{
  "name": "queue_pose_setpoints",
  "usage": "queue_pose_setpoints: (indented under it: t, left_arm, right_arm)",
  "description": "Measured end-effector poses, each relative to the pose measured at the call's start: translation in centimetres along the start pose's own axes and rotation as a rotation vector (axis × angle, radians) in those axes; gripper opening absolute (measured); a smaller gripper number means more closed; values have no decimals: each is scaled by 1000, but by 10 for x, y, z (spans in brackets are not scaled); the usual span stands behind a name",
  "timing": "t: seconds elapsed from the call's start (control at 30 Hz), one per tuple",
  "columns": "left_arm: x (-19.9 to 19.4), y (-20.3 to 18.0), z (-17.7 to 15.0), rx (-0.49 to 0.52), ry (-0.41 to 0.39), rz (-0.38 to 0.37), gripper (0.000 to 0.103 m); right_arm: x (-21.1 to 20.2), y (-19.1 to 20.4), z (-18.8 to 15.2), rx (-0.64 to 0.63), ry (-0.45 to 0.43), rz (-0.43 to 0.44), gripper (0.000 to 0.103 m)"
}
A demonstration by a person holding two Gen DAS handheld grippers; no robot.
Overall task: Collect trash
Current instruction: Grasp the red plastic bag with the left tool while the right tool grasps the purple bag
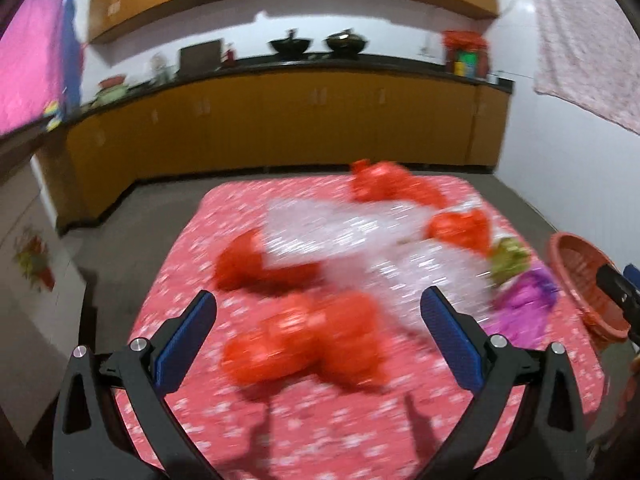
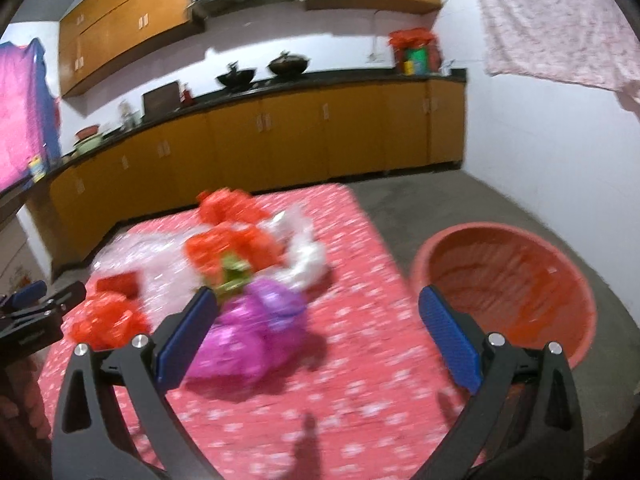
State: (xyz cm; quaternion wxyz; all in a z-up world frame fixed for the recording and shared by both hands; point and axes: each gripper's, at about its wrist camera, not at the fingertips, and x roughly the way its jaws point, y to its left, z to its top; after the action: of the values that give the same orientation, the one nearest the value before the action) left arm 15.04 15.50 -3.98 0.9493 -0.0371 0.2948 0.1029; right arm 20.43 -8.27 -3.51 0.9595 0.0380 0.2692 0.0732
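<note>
Both tongs, left tongs [image 1: 316,312] and right tongs [image 2: 316,312], gape wide, empty. Red bag [image 1: 308,340] lies on the desk [image 1: 320,432], basket [image 2: 508,280] beside it; straddle the bag fully before squeezing.

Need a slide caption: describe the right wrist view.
Open right gripper above purple bag on red tablecloth, basket alongside.

Motion-blurred crumpled red wrappers [image 1: 304,340] and clear plastic [image 1: 360,240]; basket [image 1: 580,280] partly behind right tongs [image 1: 618,288].
</note>
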Motion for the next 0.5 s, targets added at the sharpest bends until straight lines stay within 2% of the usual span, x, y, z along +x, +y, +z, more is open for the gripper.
queue_pose_setpoints:
  t: [0.2,0.37,0.5]
  left_arm:
    - [22,31,-17,-37,48,12,101]
    - [34,31,-21,-37,85,-17,101]
    - [42,26,-21,-18,97,-43,101]
  right_arm:
    - [30,36,-16,-4,81,-12,99]
    - [56,39,-19,14,138,-66,99]
    - [67,34,-20,63,172,-65,98]
